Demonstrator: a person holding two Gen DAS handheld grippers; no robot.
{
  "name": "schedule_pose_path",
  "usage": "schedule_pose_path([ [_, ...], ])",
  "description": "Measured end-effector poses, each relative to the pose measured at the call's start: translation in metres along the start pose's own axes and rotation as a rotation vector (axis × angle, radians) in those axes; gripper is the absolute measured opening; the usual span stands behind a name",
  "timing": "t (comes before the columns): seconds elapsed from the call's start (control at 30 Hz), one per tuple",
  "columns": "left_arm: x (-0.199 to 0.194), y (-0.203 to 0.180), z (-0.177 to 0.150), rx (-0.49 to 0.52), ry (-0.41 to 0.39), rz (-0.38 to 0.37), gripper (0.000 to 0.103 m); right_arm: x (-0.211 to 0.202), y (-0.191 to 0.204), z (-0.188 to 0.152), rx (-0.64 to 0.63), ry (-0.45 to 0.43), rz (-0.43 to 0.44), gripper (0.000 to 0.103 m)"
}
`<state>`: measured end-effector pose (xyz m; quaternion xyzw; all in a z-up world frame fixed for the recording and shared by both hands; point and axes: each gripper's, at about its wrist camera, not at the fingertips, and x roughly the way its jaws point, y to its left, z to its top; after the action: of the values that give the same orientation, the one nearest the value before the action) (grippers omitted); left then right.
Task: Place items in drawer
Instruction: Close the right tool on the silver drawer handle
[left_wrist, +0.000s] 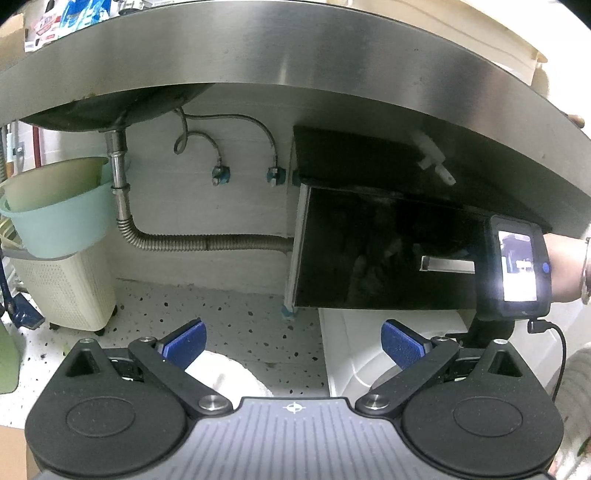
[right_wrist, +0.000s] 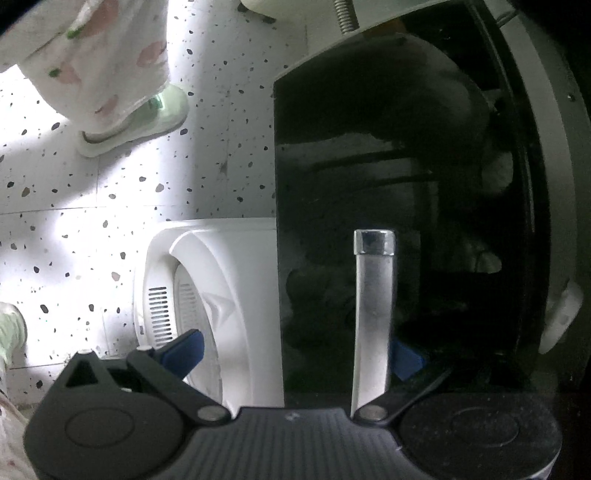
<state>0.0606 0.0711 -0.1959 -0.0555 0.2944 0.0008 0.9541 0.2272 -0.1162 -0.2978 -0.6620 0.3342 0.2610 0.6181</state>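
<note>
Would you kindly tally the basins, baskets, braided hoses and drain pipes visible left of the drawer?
Basins: 2 (teal, beige)
Basket: 1
Braided hoses: 2
Drain pipe: 1
Total: 6

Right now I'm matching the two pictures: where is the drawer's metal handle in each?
Left wrist view: the handle is a horizontal bar at right on the black drawer front.
Right wrist view: the handle stands vertical, lower centre.
Shared landmark: the white appliance below the drawer.
</note>
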Motion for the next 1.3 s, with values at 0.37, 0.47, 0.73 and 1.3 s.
schedule_pose_path([
  [0.37,0.000,-0.004,-0.001,0.035,0.005,0.009,0.102,0.003,-0.005,0.001,0.035,-0.010,0.009,0.103],
  [0.47,0.001,-0.004,-0.001,0.035,0.010,0.010,0.102,0.004,-0.003,0.002,0.019,0.005,0.001,0.103],
  [0.73,0.002,0.000,0.000,0.018,0.016,0.011,0.102,0.008,0.002,0.005,0.001,0.040,-0.021,0.103],
  [1.3,0.004,0.000,0.001,0.013,0.022,0.012,0.102,-0.007,0.014,-0.002,0.010,0.019,-0.019,0.103],
])
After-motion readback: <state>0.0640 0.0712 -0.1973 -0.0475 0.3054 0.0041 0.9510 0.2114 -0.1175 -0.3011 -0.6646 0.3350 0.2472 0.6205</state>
